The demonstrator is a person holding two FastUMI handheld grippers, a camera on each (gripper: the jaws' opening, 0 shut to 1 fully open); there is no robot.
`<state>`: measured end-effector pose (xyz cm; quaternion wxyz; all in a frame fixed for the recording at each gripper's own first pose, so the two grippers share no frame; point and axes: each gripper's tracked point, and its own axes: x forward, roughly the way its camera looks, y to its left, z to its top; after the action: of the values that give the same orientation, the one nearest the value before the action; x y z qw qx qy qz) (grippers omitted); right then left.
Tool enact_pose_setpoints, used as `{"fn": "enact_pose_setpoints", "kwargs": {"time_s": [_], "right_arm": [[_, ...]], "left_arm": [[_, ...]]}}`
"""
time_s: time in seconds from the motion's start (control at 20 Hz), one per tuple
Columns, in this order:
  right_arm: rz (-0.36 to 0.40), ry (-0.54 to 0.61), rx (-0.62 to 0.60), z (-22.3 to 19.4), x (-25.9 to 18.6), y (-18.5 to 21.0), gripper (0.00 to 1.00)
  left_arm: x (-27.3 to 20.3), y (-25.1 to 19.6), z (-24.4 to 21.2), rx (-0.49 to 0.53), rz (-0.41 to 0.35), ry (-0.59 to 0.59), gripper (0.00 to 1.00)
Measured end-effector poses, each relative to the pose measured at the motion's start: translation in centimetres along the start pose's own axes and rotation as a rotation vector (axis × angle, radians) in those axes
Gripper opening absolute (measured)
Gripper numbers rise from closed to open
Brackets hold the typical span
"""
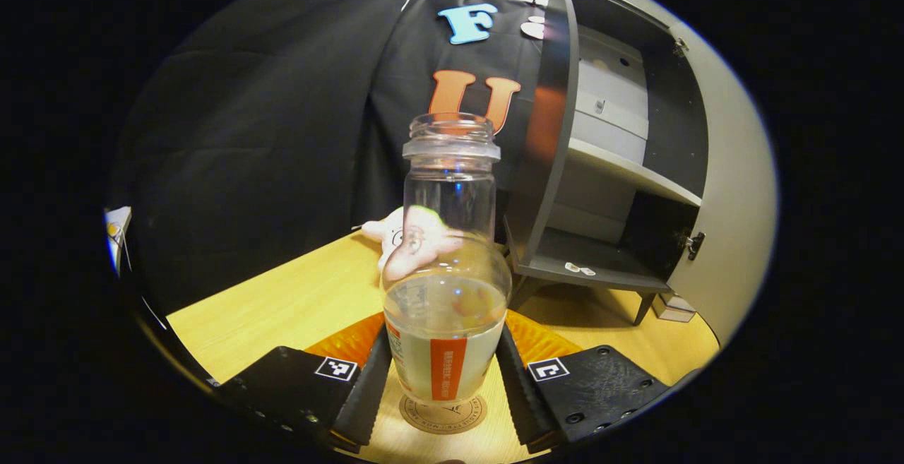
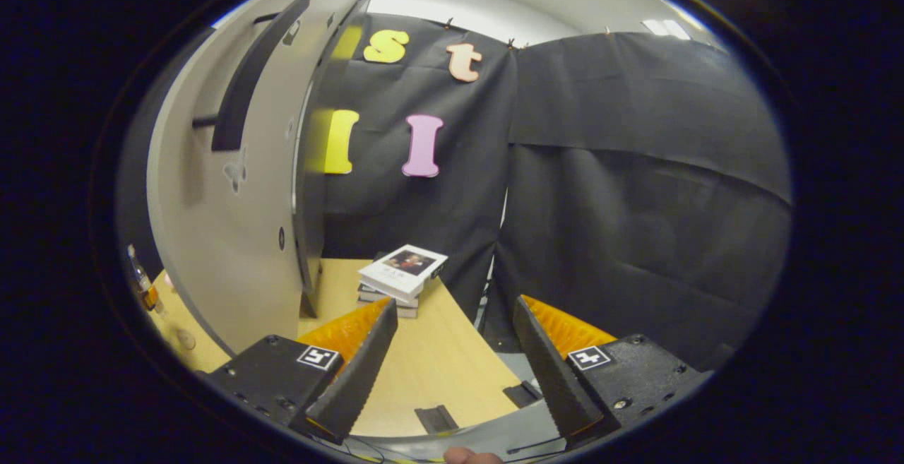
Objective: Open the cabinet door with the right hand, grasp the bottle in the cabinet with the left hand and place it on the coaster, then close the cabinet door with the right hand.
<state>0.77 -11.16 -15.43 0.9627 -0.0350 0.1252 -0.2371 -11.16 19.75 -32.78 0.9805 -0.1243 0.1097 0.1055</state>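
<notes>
In the left gripper view a clear bottle (image 1: 446, 266) with an orange and white label stands upright on a round coaster (image 1: 443, 414). It holds some liquid and has no cap. My left gripper (image 1: 443, 330) is shut on the bottle's lower body, one finger against each side. Behind it to the right the dark cabinet (image 1: 607, 167) stands with its door (image 1: 727, 188) swung open. In the right gripper view my right gripper (image 2: 455, 301) is open with nothing between its fingers. The pale door (image 2: 233, 238) with its black handle (image 2: 247, 75) rises to its left.
A pale plush toy (image 1: 395, 234) lies on the wooden table (image 1: 282, 301) behind the bottle. A stack of books (image 2: 402, 273) sits near the table's far corner, past the door's edge. Two small white pieces (image 1: 580, 268) lie on the cabinet's bottom shelf.
</notes>
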Motion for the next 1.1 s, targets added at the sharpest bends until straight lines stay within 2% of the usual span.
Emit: {"fn": "enact_pose_setpoints", "kwargs": {"time_s": [0.2,0.3,0.4,0.5,0.7,0.95,1.1], "right_arm": [[-0.028,0.060,-0.124,-5.0,0.1,-1.6,1.00],[-0.019,0.088,-0.111,-6.5,0.8,-1.7,1.00],[-0.023,0.122,-0.091,-7.9,0.8,-1.8,1.00],[-0.015,0.137,-0.072,-8.7,0.6,-1.7,1.00],[-0.005,0.134,-0.123,-9.5,-0.3,-2.4,1.00],[0.004,0.177,-0.098,-10.9,0.3,-2.8,1.00],[0.025,0.198,-0.109,-11.6,0.6,-2.2,1.00]], "left_arm": [[1.2,0.8,-0.8,0.051,0.052,-0.053,0.73],[1.8,-0.5,-3.0,0.071,0.011,0.012,0.72],[1.7,-1.1,-5.9,0.104,0.013,0.091,0.73],[1.0,-1.3,-7.1,0.115,0.031,0.108,0.73],[0.5,-1.0,-7.2,0.115,0.065,0.055,0.72],[0.5,-0.8,-7.5,0.183,0.107,0.049,0.72],[0.8,-1.0,-7.9,0.145,0.092,0.063,0.76]]}}
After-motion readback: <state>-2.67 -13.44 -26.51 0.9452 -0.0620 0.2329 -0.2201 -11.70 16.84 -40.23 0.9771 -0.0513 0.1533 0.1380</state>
